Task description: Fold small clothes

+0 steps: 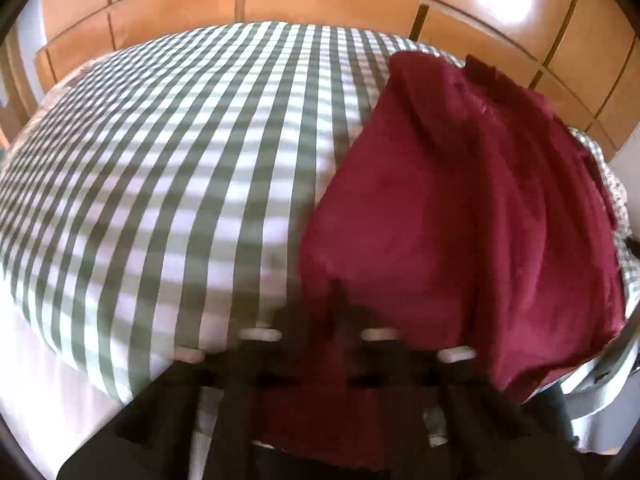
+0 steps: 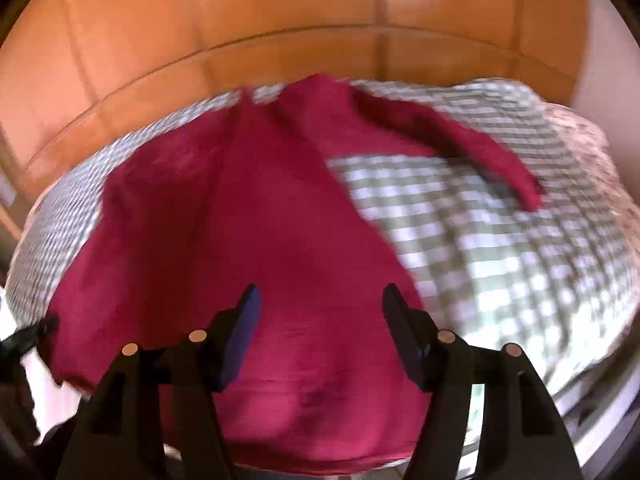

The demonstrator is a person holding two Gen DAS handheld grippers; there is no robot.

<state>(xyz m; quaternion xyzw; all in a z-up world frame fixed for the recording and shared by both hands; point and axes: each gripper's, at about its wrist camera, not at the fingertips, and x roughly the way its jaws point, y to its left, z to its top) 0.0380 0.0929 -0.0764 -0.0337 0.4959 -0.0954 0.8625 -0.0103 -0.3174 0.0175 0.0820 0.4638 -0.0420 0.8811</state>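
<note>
A dark red garment (image 1: 460,208) lies on the green-and-white checked bed cover (image 1: 180,168), with its near hem drawn up into my left gripper (image 1: 336,300), which is shut on the cloth; the fingers are blurred and partly hidden by it. In the right wrist view the same red garment (image 2: 248,220) spreads out ahead, one long sleeve (image 2: 472,148) stretched to the right. My right gripper (image 2: 318,300) is open above the garment's near part, with nothing between the jaws.
A wooden panelled headboard (image 2: 200,20) runs behind the bed. The checked cover (image 2: 500,240) is rumpled on the right. White sheet shows at the bed's near left edge (image 1: 48,380). The left gripper appears at the left edge of the right wrist view (image 2: 28,336).
</note>
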